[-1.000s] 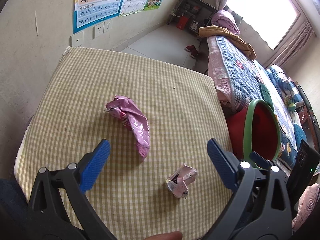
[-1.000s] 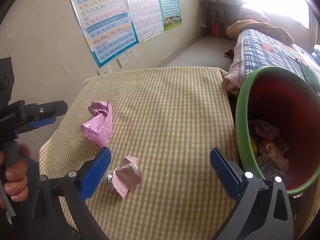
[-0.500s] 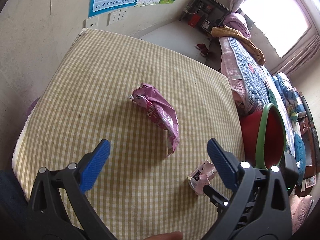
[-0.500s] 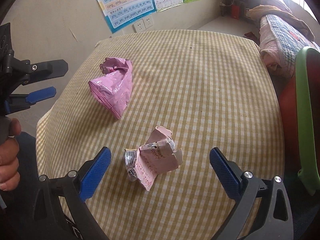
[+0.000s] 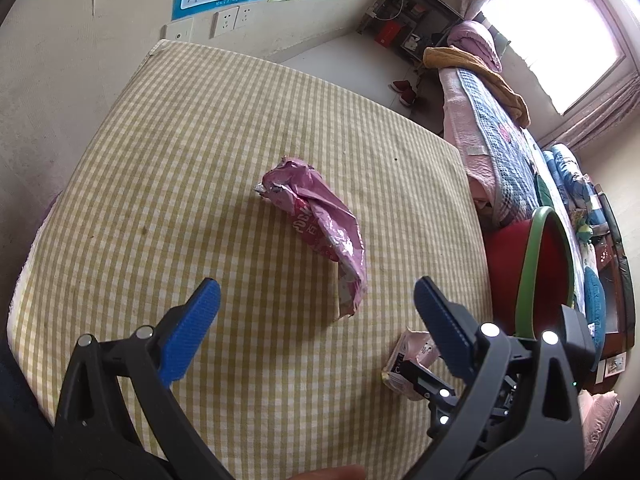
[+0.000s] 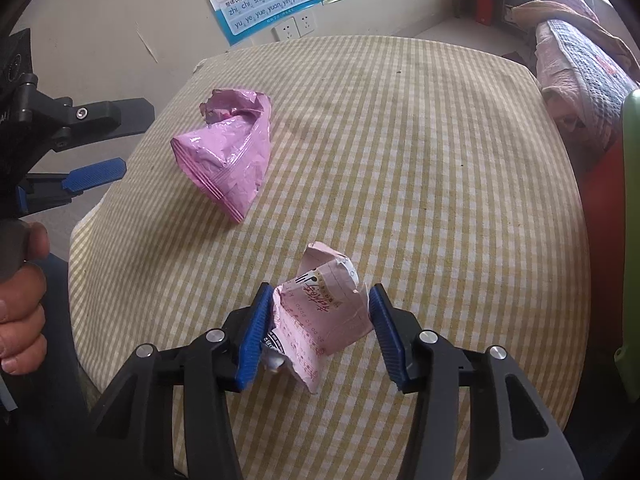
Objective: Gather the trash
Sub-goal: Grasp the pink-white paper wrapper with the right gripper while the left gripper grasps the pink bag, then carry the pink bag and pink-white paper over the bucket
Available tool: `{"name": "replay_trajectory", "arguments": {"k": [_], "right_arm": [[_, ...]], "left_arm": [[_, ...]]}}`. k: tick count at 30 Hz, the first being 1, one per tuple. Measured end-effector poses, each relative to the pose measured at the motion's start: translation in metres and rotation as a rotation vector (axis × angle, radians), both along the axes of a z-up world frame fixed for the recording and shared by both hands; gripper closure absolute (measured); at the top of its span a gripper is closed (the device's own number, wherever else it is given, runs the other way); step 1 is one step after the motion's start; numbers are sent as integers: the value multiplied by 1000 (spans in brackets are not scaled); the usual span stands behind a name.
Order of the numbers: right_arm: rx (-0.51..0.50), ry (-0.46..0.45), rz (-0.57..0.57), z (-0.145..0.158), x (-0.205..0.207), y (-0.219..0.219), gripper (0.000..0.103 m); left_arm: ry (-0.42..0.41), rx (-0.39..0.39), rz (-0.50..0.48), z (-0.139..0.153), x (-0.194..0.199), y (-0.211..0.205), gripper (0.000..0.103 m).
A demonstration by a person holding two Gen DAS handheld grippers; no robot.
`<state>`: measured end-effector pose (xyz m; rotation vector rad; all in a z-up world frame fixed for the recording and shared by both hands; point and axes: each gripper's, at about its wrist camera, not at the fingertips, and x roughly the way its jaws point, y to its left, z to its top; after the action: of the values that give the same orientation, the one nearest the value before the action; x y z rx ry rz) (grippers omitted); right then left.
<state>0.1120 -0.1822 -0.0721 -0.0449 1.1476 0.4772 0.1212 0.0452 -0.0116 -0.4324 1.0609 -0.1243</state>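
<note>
A crumpled pale pink carton [image 6: 320,312] lies near the front of the checked table [image 6: 440,160]. My right gripper [image 6: 316,320] is closing on it, and both blue pads touch its sides. A larger shiny pink wrapper [image 5: 316,216] lies in the middle of the table, also seen in the right wrist view as the pink wrapper [image 6: 228,160]. My left gripper [image 5: 316,292] hangs open just short of that wrapper's near tail, with nothing between its fingers. In the left wrist view the carton [image 5: 412,354] shows at lower right, partly hidden behind my left gripper's right finger.
A red bin with a green rim [image 5: 536,264] stands off the table's right edge. A bed with quilts [image 5: 492,148] lies beyond it. The wall with posters and sockets [image 5: 224,24] runs behind the table. A person's hand [image 6: 20,308] holds the left gripper's handle.
Both grippers came down closer to the table. My right gripper's jaws went from wide open to closed in around the pink carton. The left gripper stayed open.
</note>
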Motion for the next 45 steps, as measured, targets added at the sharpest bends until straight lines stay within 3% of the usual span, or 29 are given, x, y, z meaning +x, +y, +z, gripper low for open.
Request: {"name": "replay_trajectory", "arguments": {"k": [9,12,18,23,25,45], "right_arm": [[17,-53,-45,19,17,-11,55],[20,-56,-54,21,22,-14,55],[23,-48,-68,16,28,-17,55],[23,-41,-74,13,29,-20,55],[24,-40,-75,12,29,-20,55],[45,-124,-74,45,18,-22,55]], "left_arm": [[48,23,-19,-19,13,-8,9],[71,21,-34,-27,18,-11,17],[121,-5,-81,-44,31,-21,50],[117,-17,-104,-47,35,-24,90],[109,-7,-115,-44,35,-26,95],[46,17,-137,-11,-3,-30,96]]}}
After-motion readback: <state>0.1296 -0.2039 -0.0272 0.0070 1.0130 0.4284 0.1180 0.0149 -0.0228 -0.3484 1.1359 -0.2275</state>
